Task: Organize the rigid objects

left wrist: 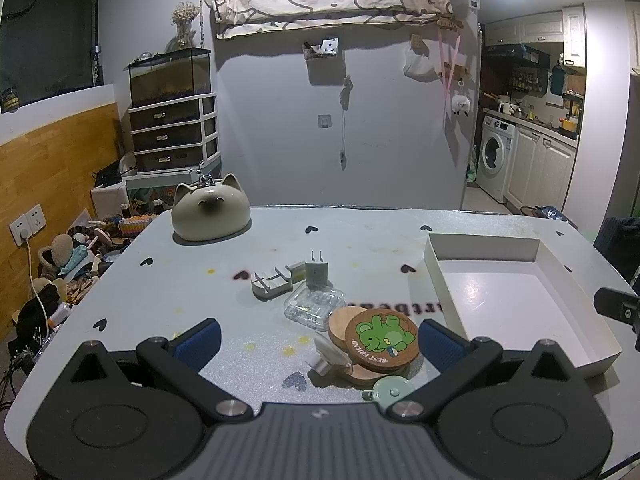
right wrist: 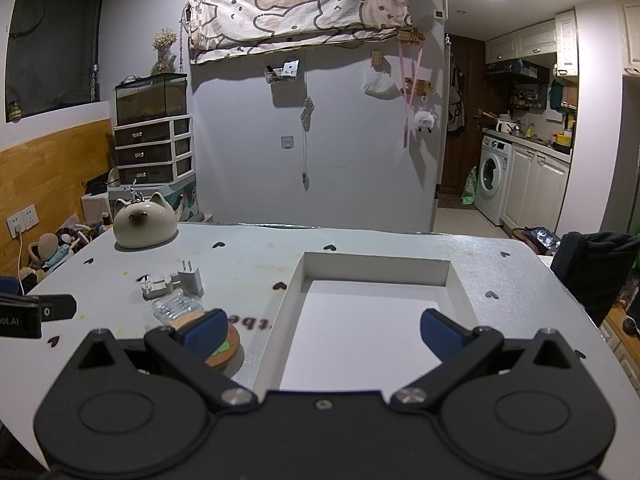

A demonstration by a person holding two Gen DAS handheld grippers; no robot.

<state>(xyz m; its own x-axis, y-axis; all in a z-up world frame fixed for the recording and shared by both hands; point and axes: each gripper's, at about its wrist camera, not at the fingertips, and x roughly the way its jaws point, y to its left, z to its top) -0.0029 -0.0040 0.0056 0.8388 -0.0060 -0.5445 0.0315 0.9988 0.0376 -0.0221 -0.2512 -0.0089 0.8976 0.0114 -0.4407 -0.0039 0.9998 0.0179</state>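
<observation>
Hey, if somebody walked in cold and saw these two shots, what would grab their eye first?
Probably the green frog coaster reading BEST FRIEND, stacked on wooden discs between the open left gripper's fingers. Next, the big empty white tray on the table's right, under the open right gripper. Then the cat-shaped ceramic pot at the far left corner.

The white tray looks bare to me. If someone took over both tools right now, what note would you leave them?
Left tool: open, holding nothing, hovering over the pile of small things.
Right tool: open, holding nothing, hovering over the white tray.
Pile, left of the tray: frog coaster stacked on plain wooden discs, clear plastic case, white charger plug, grey clip holder, small mint round item nearest the tool.
Cat-shaped ceramic pot sits at the table's far left.
Done: nothing is in the tray.
Left: probably move each piece into it.
</observation>
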